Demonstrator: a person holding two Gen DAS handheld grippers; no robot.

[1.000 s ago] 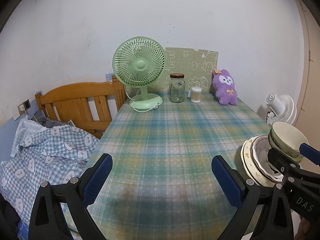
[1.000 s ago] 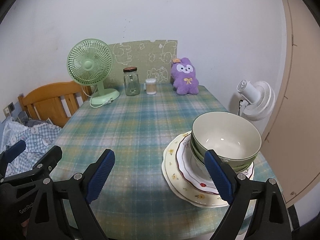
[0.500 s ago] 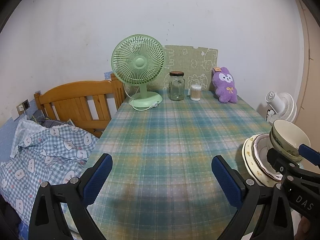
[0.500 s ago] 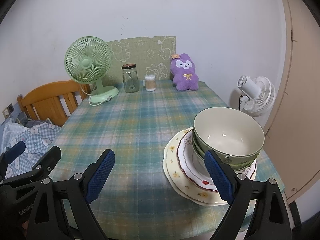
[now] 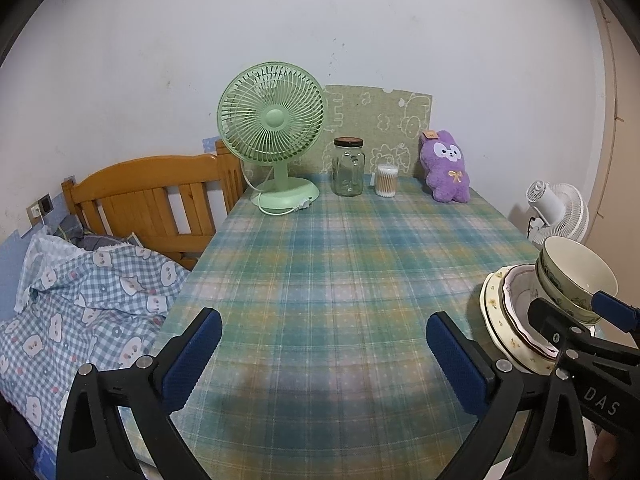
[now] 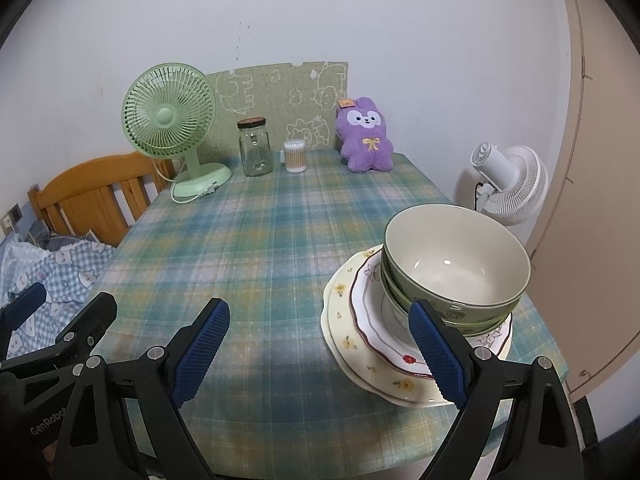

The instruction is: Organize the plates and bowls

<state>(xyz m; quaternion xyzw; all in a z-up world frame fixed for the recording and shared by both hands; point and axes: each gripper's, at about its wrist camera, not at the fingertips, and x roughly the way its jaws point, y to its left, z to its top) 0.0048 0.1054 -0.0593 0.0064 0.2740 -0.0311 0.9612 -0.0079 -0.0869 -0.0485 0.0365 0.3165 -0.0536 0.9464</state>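
Observation:
A stack of green bowls (image 6: 456,268) sits on a red-rimmed plate (image 6: 370,320), which lies on a larger cream flowered plate (image 6: 344,344), at the table's near right. The stack also shows in the left wrist view (image 5: 576,280). My right gripper (image 6: 320,352) is open and empty above the table's front edge, its right finger just in front of the stack. My left gripper (image 5: 324,360) is open and empty over the plaid tablecloth (image 5: 344,264), left of the stack.
At the table's far end stand a green fan (image 5: 276,140), a glass jar (image 5: 348,168), a cotton-swab tub (image 5: 386,181) and a purple plush (image 5: 446,172). A wooden bed frame (image 5: 152,200) with checked bedding (image 5: 80,300) is on the left. A white fan (image 6: 508,184) stands right.
Both grippers have drawn back and risen slightly, so the table objects look a little farther away. Both stay open. The dishes have not moved.

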